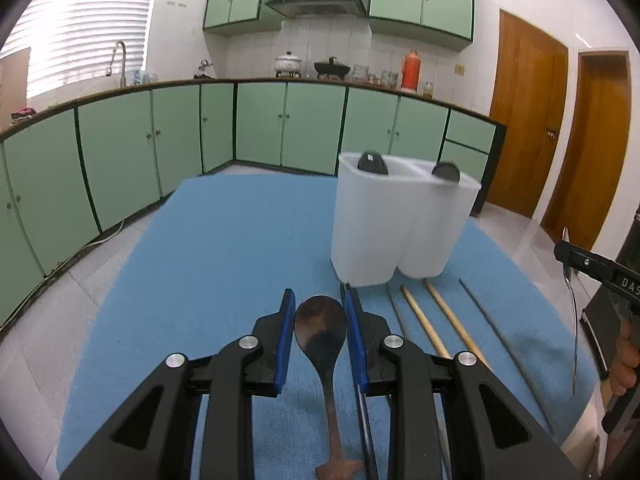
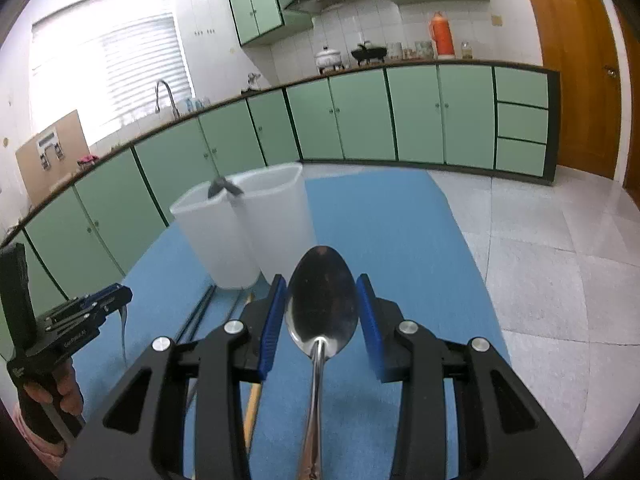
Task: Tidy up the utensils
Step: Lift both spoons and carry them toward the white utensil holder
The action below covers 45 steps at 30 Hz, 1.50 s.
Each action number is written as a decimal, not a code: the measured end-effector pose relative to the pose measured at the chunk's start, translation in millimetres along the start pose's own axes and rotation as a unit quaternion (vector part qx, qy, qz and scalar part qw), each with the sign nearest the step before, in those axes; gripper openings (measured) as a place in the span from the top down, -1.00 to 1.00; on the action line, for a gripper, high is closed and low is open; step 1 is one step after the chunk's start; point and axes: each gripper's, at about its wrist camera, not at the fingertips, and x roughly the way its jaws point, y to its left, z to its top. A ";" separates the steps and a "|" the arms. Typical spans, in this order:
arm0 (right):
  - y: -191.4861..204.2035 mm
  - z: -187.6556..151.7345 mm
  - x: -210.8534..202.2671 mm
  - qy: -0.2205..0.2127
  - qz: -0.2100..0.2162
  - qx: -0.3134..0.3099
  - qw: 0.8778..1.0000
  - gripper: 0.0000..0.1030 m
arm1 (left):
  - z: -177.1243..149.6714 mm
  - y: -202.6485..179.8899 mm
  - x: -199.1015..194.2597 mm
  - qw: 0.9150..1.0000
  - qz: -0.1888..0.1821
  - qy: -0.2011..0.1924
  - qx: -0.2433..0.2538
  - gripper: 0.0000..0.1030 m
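Utensils first: we see a dark wooden spoon [image 1: 322,332] between the left gripper [image 1: 320,312] fingers, bowl forward, handle running back under the frame; the blue pads stand narrow and close to the bowl's edges, and the spoon appears held clear of the blue tabletop [image 1: 224,248]. We see a metal spoon [image 2: 322,304] between the right gripper [image 2: 322,300] fingers, bowl up and forward, handle passing back beneath; those fingers are narrow too, flanking the bowl. In the left wrist view the metal spoon hangs off the tabletop in the right gripper's grip. Ahead of the left fingers and slightly right stands a white two-compartment holder [image 1: 396,220], with a dark utensil end [image 1: 372,162] showing above the rim of each compartment. Between the fingers and the holder, to the right, lie two wooden chopsticks [image 1: 436,320] and thin dark chopsticks [image 1: 500,332] flat on the tabletop. From the right wrist, the holder sits ahead and left of the fingers. A hand [image 2: 60,392] grips the left handle.
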 end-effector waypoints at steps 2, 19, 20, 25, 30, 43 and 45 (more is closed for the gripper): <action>1.0 6.4 -5.2 -0.012 0.007 -0.002 1.000 0.33 | 5.1 1.2 -5.3 1.000 -0.001 -0.011 -0.005 0.51; 13.0 28.7 -9.7 -0.049 0.029 -0.015 0.998 0.33 | 25.7 14.6 -6.3 0.998 -0.002 -0.063 -0.026 0.52; 12.2 29.1 -9.1 -0.049 0.028 -0.014 0.998 0.33 | 25.9 14.4 -6.0 0.998 -0.003 -0.063 -0.025 0.52; 11.5 29.3 -8.6 -0.050 0.024 -0.014 0.998 0.33 | 24.0 9.4 -4.6 0.998 0.002 -0.064 -0.023 0.51; 15.2 27.0 -5.3 -0.049 0.021 -0.015 0.998 0.32 | 23.3 9.6 -2.2 0.997 0.007 -0.064 -0.030 0.51; 13.4 26.2 -7.0 -0.051 0.016 -0.013 0.998 0.32 | 22.0 10.6 -1.6 0.997 0.009 -0.071 -0.041 0.51; 13.7 26.7 -7.5 -0.053 0.016 -0.016 0.998 0.32 | 22.2 11.9 -2.8 0.996 0.007 -0.074 -0.047 0.51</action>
